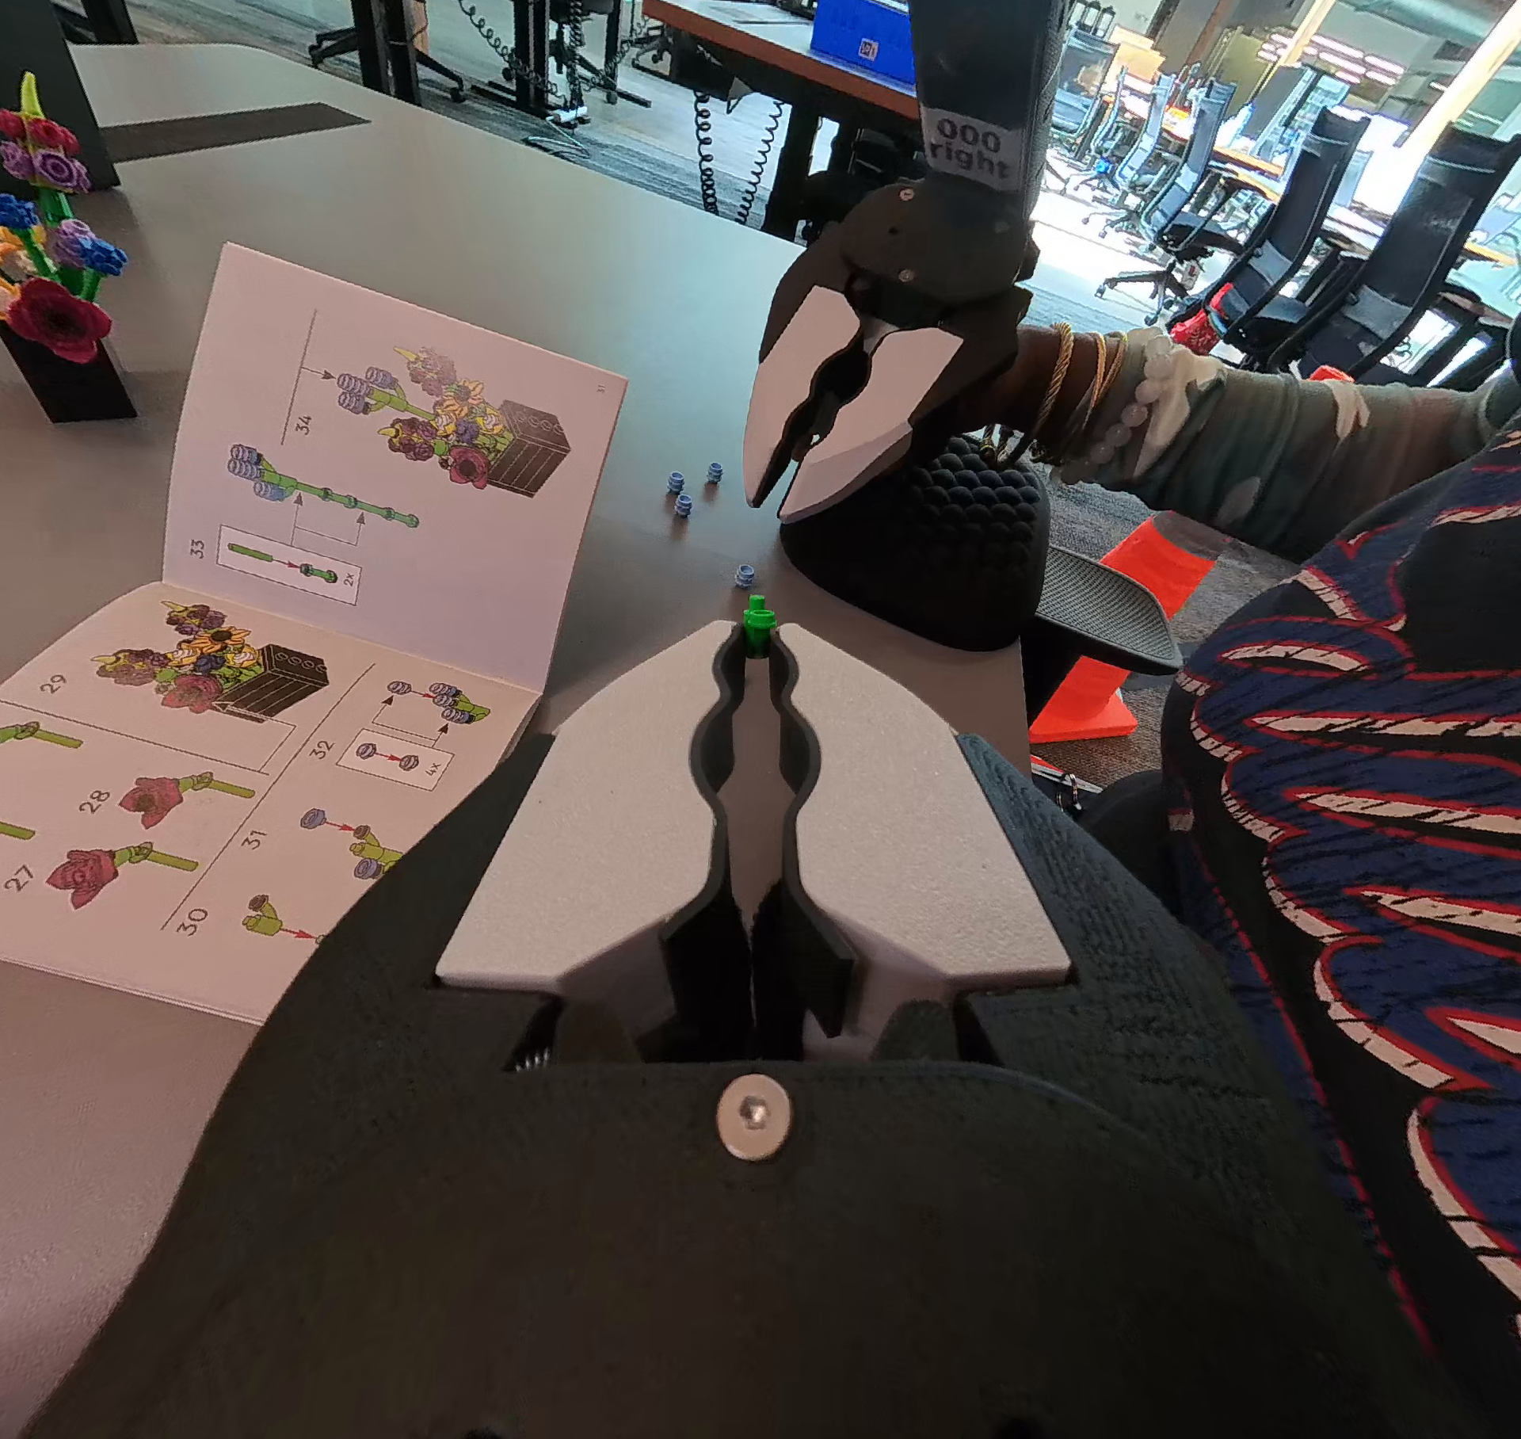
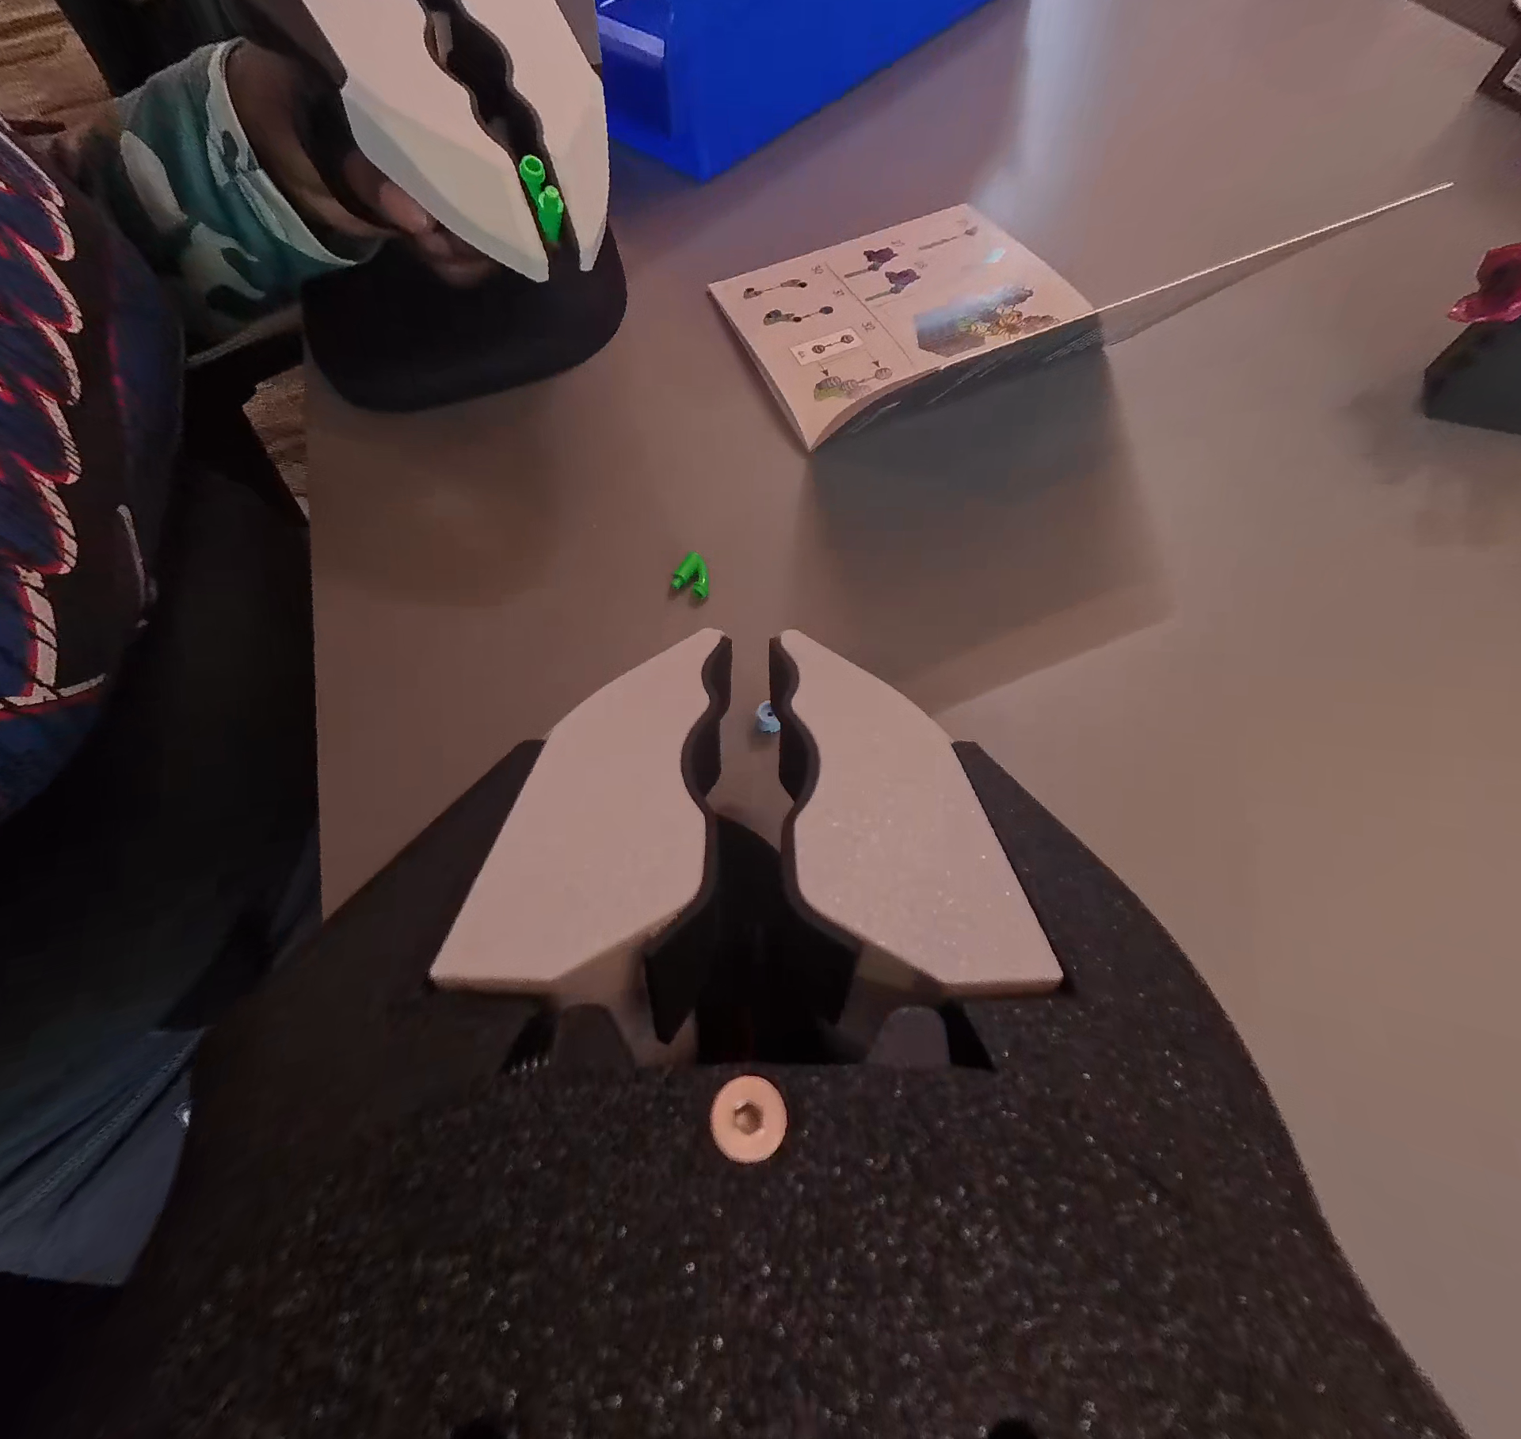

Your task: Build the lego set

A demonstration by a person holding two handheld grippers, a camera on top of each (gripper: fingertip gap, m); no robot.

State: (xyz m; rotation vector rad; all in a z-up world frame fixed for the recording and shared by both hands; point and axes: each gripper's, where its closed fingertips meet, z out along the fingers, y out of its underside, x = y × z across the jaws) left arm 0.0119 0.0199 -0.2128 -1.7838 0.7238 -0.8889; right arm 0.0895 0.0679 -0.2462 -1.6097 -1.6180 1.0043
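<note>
While clamped: left fingers [image 1: 811, 683] on green stem piece [image 1: 758, 624].

Left gripper [image 1: 751, 642] showing pale grey fingers [image 1: 609, 807] with wavy black inner edges, textured black body, one silver hex screw [image 1: 753, 1121], right gripper [image 2: 749, 642] matching, labelled handle, person wearing camouflage sleeve [image 1: 1284, 444], beaded bracelets [image 1: 1095, 403], patterned navy shirt [image 1: 1358, 823]

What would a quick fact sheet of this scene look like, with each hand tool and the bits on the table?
left gripper: fingers shut on a green stem piece
right gripper: fingers slightly apart, empty, above a small blue stud
loose green piece: lying on the table
instruction booklet: open
finished flower bouquet: on a black base at the table's far left
blue bin: beyond the booklet
</note>
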